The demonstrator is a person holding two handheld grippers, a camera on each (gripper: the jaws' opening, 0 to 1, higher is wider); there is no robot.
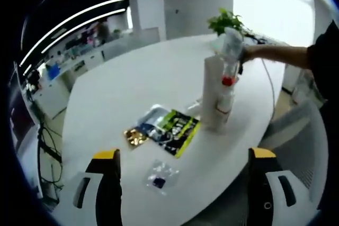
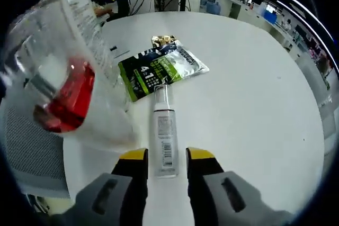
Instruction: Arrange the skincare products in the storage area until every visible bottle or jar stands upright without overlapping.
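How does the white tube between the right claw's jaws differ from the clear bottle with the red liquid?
The white tube is opaque and slim; the clear bottle is see-through, with red liquid inside. In the right gripper view the tube lies between the right claw jaws, while the bottle looms close and blurred at the left. Both carry printed labels.

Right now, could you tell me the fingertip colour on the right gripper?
Yellow fingertips, clearest in the right gripper view.
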